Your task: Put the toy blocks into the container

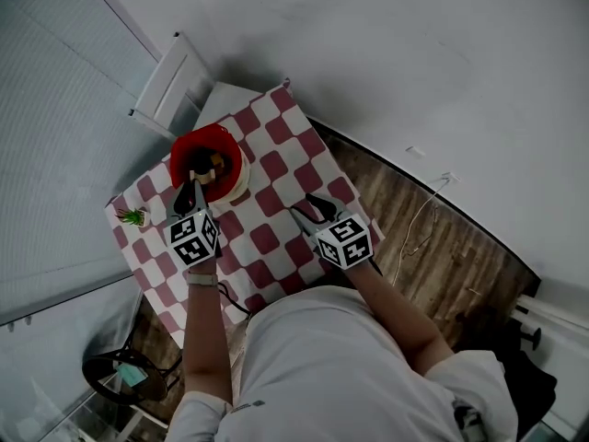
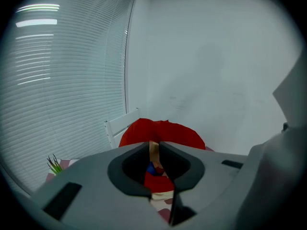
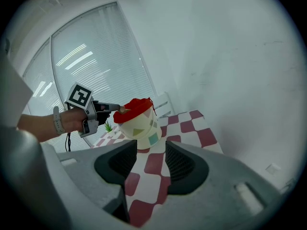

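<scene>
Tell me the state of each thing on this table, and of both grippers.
container: upright, blocks inside
left gripper: shut on wooden block, at the container's rim
right gripper: open, empty
small plant: upright, at the table corner

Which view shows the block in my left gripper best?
Left gripper view: the tan block sits pinched between the jaws. Right gripper view shows it small, at the rim of the container; head view leaves it unclear.
</scene>
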{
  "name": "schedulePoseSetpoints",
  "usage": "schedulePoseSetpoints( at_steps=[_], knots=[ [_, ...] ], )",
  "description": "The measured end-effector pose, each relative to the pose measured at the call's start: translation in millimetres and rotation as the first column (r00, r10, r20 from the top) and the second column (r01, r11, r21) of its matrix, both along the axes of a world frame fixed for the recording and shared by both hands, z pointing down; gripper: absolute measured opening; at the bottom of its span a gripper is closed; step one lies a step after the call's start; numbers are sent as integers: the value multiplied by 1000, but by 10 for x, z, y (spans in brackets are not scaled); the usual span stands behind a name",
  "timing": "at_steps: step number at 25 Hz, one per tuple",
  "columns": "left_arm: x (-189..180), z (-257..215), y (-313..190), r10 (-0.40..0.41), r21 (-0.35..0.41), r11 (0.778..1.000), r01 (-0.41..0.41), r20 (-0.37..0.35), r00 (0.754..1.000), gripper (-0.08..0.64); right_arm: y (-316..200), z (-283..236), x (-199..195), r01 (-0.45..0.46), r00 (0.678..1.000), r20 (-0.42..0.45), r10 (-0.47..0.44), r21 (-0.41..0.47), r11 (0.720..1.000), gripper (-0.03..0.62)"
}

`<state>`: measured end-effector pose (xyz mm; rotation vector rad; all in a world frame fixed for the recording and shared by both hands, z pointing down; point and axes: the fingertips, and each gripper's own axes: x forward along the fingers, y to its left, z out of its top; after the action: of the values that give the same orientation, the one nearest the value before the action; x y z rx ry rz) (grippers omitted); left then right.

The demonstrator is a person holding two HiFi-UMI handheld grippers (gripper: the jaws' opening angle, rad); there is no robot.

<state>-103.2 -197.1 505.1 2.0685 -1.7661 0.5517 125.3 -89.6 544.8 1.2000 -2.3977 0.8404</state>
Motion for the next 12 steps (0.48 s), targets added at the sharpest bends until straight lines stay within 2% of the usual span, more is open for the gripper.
schedulePoseSetpoints(
  at_steps=[6, 12],
  knots=[
    [14, -23, 11, 13, 14, 1000, -13, 9, 1000, 80, 9, -1, -3, -5, 1000, -7, 5, -4, 1000, 189],
    [-59, -103, 157, 5, 22, 1000, -5, -7, 1000, 84, 47, -72, -154, 34, 999, -1, -34, 12, 999, 189]
  ],
)
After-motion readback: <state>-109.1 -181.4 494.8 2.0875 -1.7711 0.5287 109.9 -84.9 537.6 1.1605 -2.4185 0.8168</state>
